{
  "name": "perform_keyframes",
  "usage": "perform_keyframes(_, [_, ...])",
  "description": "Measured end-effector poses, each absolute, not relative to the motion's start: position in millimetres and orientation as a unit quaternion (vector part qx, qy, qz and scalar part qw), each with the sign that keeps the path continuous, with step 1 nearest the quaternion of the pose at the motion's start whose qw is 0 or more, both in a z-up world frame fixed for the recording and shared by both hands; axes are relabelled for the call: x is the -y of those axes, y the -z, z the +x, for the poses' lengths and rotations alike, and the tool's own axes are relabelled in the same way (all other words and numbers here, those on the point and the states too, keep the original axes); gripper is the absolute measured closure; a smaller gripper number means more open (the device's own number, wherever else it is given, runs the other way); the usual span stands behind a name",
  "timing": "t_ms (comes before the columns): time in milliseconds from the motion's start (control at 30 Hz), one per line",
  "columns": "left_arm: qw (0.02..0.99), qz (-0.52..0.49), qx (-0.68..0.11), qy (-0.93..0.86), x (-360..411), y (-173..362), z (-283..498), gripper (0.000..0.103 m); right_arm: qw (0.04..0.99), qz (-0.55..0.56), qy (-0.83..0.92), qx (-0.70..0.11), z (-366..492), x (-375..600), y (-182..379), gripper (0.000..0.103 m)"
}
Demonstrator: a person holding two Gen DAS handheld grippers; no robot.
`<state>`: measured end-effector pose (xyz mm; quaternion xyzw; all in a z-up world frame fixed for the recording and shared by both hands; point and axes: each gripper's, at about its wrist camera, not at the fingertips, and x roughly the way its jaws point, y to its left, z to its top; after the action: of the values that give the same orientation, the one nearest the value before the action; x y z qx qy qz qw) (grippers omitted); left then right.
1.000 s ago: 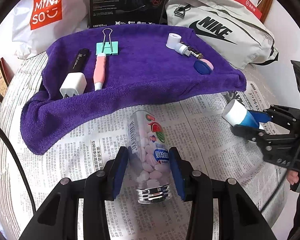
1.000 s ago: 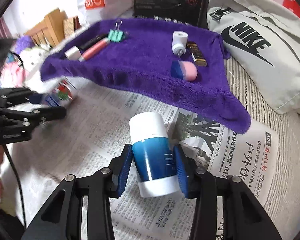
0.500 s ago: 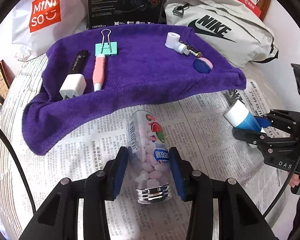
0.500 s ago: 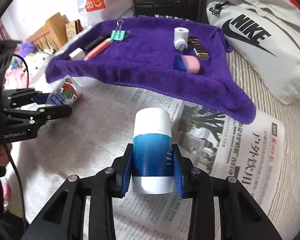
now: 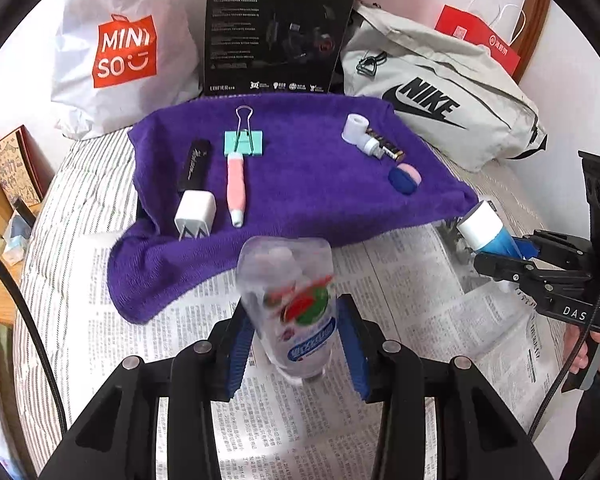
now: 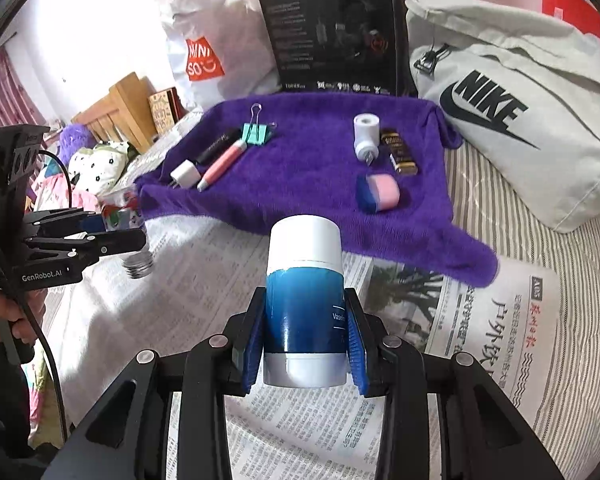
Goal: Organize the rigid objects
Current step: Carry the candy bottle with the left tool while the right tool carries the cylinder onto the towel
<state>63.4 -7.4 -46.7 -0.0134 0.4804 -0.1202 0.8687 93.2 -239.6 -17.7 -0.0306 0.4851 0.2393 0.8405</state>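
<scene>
A towel (image 5: 300, 184) lies at mid-frame in the left wrist view, over newspaper (image 5: 180, 320) spread below it. On its left part sit a binder clip (image 5: 243, 142), a pen (image 5: 236, 184), a charger plug (image 5: 195, 213) and a dark stick (image 5: 196, 164). On its right part lie a small cylinder (image 5: 356, 129), a battery (image 5: 386, 146) and an eraser (image 5: 405, 178). Behind, at top, stand a shopping bag (image 5: 124, 48), a box (image 5: 276, 28) and a sports bag (image 5: 440, 100).
</scene>
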Motion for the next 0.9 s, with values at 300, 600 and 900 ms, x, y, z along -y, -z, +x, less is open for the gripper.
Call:
perform_keyframes(300, [0.867,-0.029,-0.479,0.136,7,45,68,0.064,0.837,-0.025,-0.242,-0.490,98,239,20,0.067])
perform_keyframes(600, [0.870,-0.024,-0.472,0.140,6,37,81,0.064,0.840,-0.018,-0.243,-0.484,113,234,15,0.067])
perform_keyframes(900, [0.877,-0.013,-0.460,0.140,1,20,111,0.064,0.848,-0.027,-0.236,-0.474,159,216,9,0.067])
